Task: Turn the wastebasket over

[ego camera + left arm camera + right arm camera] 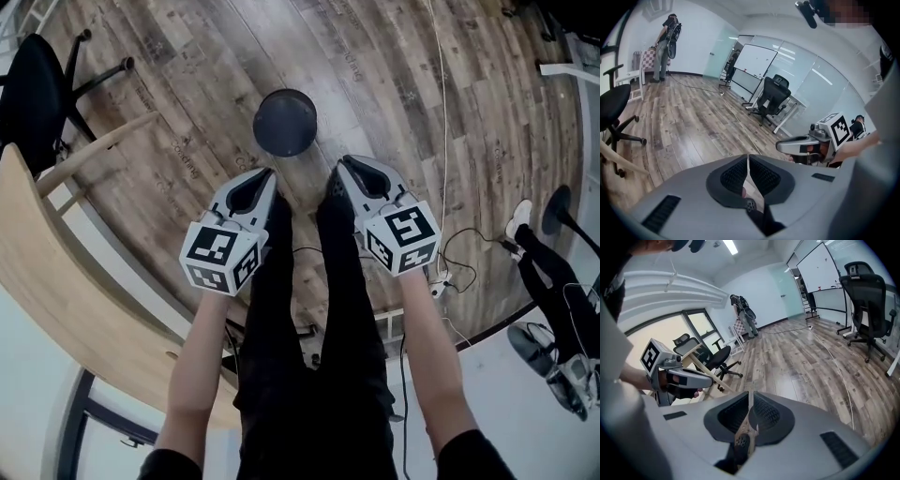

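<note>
In the head view the wastebasket [285,123] stands on the wood floor, a dark grey cylinder with its round dark end facing up. My left gripper [269,174] hovers just below and left of it, jaws shut and empty. At the basket's lower right, my right gripper [338,166] is also shut with nothing in it. Neither one touches the basket. The left gripper view shows its own shut jaws [748,157] and the right gripper [806,145] beside it. In the right gripper view the jaws [750,394] are shut and the left gripper [682,378] is at the left. Both of these views miss the basket.
A curved wooden table [66,281] runs along the left with a black office chair [33,89] behind it. A white cable [442,94] crosses the floor to a power strip [439,281]. Another person's legs [553,277] are at the right. My own dark trouser legs [309,309] hang below the grippers.
</note>
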The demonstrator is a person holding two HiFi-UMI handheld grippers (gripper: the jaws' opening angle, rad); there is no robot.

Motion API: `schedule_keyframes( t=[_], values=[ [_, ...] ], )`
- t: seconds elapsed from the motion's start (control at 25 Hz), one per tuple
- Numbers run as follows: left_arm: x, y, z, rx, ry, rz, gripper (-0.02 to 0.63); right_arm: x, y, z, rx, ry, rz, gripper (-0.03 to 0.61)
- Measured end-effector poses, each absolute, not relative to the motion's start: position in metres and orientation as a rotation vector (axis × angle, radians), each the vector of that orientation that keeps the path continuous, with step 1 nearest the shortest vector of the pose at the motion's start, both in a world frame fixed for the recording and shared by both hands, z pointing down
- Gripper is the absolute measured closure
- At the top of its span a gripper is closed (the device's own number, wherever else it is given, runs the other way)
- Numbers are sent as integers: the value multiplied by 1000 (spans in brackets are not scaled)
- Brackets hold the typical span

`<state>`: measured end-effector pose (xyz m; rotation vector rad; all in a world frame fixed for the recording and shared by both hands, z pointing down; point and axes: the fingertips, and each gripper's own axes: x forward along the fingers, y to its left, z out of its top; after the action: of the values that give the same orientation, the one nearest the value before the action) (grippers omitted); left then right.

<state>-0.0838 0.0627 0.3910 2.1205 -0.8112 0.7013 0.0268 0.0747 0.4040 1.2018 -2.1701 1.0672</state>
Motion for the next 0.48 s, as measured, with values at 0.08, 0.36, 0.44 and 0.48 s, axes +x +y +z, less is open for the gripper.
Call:
schedule_keyframes(
  t=[0.08,0.36,0.44,0.48],
  values=[
    [-88,62,410,2106,-821,710,592,23,76,422,1182,-2163,1073,545],
    [-110,66,474,2040,-852,762,541,17,84,487,1154,-2110,1112,526],
    [-117,67,493,2016,-861,774,529,15,86,506,1137,-2090,1139,476],
    [-120,67,503,2005,-864,782,527,14,87,515,1128,-2083,1145,474]
  ],
)
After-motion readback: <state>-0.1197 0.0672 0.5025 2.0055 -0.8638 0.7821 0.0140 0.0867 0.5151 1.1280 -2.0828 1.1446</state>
